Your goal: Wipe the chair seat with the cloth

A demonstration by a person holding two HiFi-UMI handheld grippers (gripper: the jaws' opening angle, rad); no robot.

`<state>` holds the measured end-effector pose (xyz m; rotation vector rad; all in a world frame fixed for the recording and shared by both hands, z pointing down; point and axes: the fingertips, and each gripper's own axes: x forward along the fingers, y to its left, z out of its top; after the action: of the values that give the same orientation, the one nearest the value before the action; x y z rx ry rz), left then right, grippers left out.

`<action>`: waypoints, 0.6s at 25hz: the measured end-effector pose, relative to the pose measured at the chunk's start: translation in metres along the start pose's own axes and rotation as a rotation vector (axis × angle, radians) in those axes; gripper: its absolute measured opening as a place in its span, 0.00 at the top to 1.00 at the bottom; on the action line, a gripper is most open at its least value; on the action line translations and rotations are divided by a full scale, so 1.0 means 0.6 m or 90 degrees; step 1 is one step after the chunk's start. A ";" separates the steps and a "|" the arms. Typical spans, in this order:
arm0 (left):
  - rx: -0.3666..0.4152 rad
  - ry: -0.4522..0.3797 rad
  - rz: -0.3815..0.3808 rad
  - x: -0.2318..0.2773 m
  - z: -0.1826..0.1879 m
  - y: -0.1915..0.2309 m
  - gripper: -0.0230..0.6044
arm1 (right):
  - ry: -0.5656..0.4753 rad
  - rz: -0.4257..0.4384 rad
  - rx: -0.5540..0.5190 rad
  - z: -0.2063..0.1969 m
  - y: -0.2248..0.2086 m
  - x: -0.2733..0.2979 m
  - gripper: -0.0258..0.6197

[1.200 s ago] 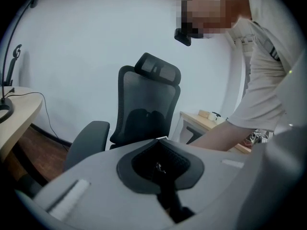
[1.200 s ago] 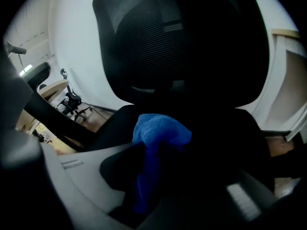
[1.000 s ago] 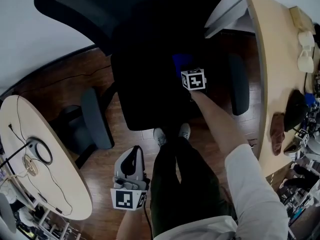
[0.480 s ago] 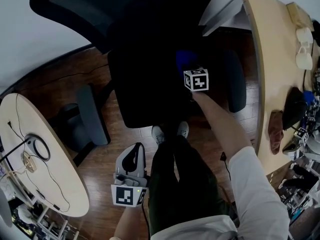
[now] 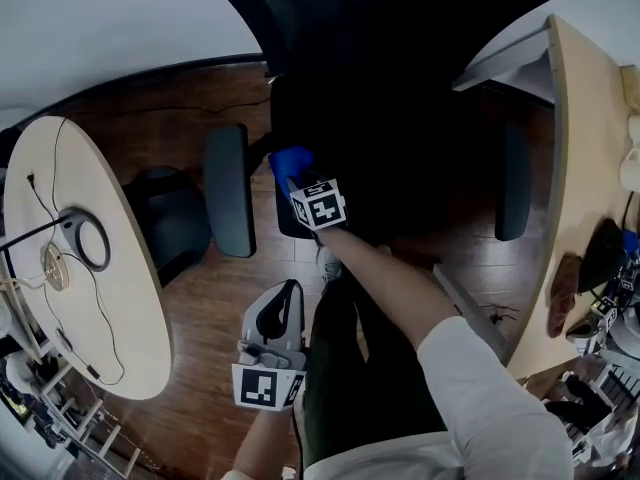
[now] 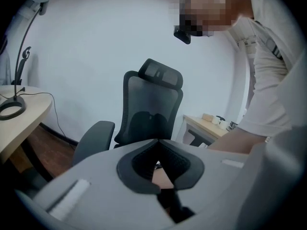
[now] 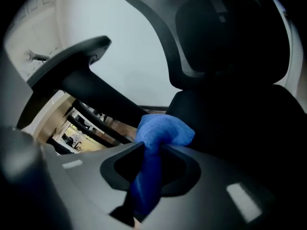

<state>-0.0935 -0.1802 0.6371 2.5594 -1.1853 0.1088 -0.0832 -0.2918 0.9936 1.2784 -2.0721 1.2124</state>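
Compared with a second ago, the right tool (image 5: 297, 181) has been travelling from the 3 o'clock part of the chair seat (image 5: 400, 168) to its 9 o'clock edge, while the left tool (image 5: 278, 313) is staying low over the floor (image 5: 200, 308), its jaws pressed together on nothing. The right tool is pinching the blue cloth (image 5: 290, 161), which is lying at that seat edge, just beside the left armrest (image 5: 228, 190). Open seat is extending toward 3 o'clock as far as the right armrest (image 5: 513, 196); the round surface (image 5: 90, 298) is standing well apart at 9 o'clock. In the right gripper view the cloth (image 7: 163, 131) is running lengthwise between the jaws, its bunched end pointing to 12 o'clock past the tips.
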 end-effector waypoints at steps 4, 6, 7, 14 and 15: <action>-0.009 -0.005 0.019 -0.013 -0.011 0.009 0.90 | 0.014 -0.014 -0.002 -0.008 -0.018 0.020 0.82; -0.008 0.001 0.016 -0.018 -0.020 0.003 0.90 | 0.014 -0.021 -0.012 -0.011 -0.034 0.010 0.82; -0.007 0.003 0.012 -0.017 -0.023 -0.003 0.90 | 0.014 -0.028 -0.015 -0.015 -0.047 0.001 0.82; 0.008 -0.007 -0.042 0.014 0.003 -0.072 0.90 | 0.005 -0.141 0.017 -0.084 -0.263 -0.149 0.82; 0.011 -0.006 -0.053 0.020 0.005 -0.084 0.90 | 0.003 -0.164 0.024 -0.095 -0.303 -0.180 0.82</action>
<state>-0.0480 -0.1596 0.6240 2.6222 -1.0847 0.0872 0.1225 -0.2257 1.0303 1.5038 -1.8215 1.1398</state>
